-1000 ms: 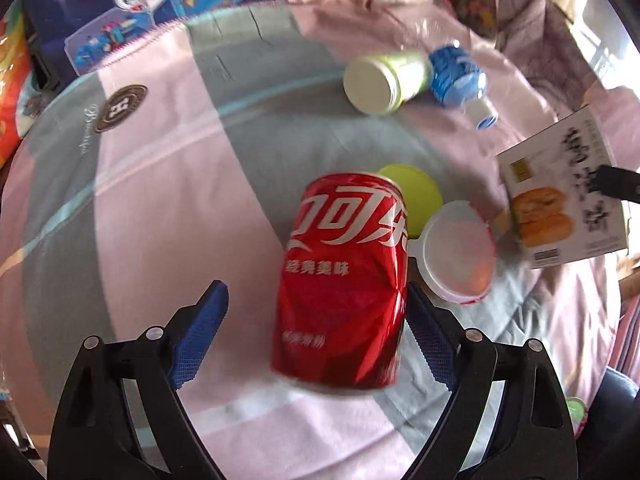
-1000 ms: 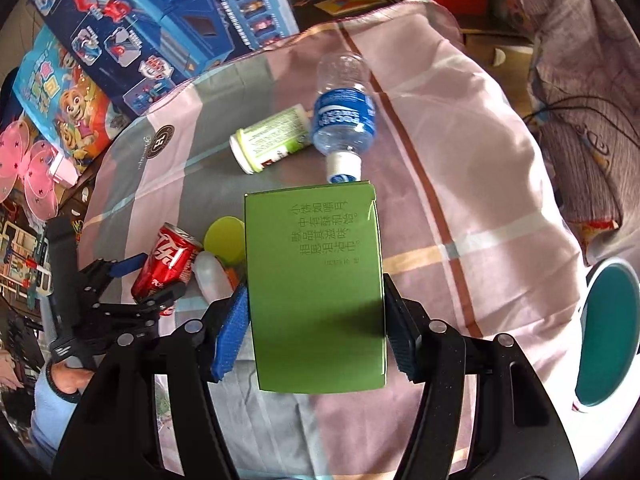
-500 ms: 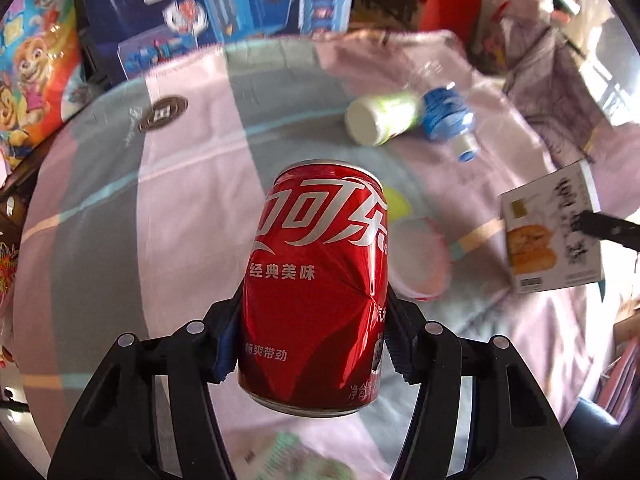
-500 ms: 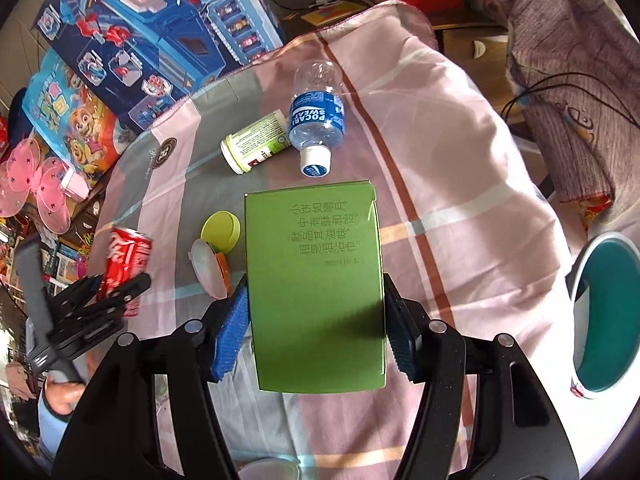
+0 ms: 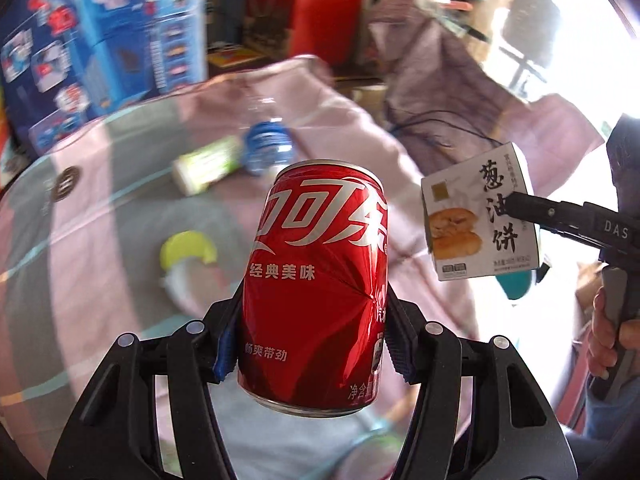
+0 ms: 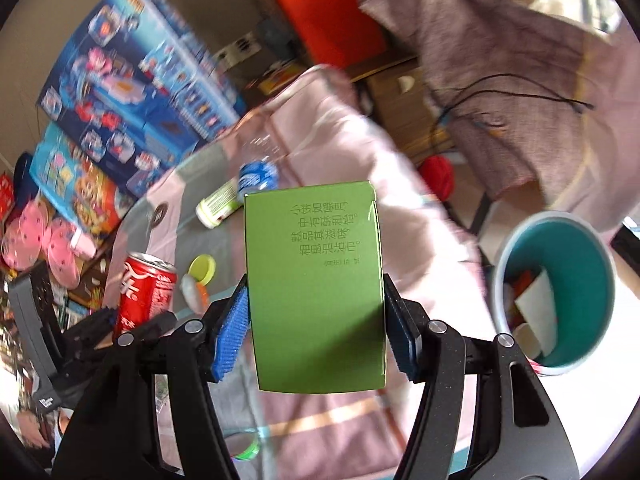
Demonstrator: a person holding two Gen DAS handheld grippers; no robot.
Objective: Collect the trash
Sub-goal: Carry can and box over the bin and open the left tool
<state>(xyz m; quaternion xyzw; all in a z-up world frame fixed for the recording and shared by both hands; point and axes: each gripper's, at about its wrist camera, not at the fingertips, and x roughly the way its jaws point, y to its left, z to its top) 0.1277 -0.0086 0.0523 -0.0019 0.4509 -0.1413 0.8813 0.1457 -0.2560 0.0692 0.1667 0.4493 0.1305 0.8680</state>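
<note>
The left gripper (image 5: 312, 344) tilts downward over the bed, its black arms converging on blue ribbed pads that clamp a dented red aluminium drink can (image 5: 318, 280) by its sides. The can stands upright between the pads, lifted clear of the cloth, its thin wall creased where the right pad presses. The right gripper (image 6: 316, 332) tilts down likewise, its blue pads pinching the two long edges of a flat green cardboard box (image 6: 316, 284), matt and rectangular, held with its printed face toward the camera. In the left wrist view a person's hand (image 5: 608, 332) wraps the right tool's handle, and the box's other, white side shows a picture of pastry.

Below both grippers spreads a soft pink-and-grey striped bedsheet (image 6: 400, 208). On it, left of the green box, lie a round yellow plastic lid (image 6: 203, 269) and, touching it, a blurred translucent cup (image 6: 192, 292). Farther back a pale green cylindrical plastic bottle (image 6: 218, 205) lies on its side, touching a clear plastic bottle with a blue label (image 6: 258, 174). To the right, beside the bed, stands a round teal-lined waste bin (image 6: 592, 280) holding scraps. Blue cardboard toy boxes (image 6: 132, 80) stand beyond the bed.
</note>
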